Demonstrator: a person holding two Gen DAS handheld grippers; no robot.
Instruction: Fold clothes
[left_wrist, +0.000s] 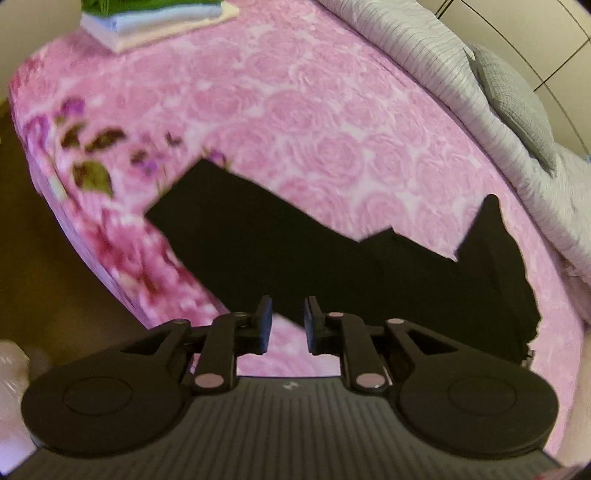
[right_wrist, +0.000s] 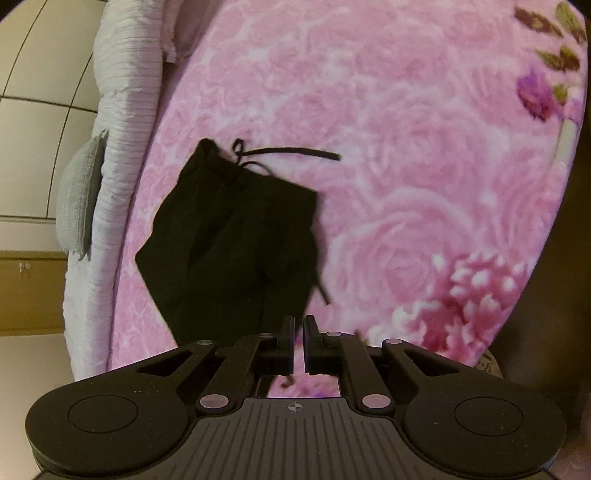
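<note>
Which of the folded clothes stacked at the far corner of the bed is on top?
The green one tops the stack; below it lie a pale blue-white piece and a cream piece at the bottom.

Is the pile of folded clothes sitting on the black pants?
No, the folded pile lies far across the pink blanket, apart from the black pants.

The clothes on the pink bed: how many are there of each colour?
Black: 1, the black trousers spread out on the pink blanket.
Green: 1, on top of the folded pile.
Pale blue or white: 1, in the pile.
Cream: 1, at the bottom.
Total: 4 that I can make out.
</note>
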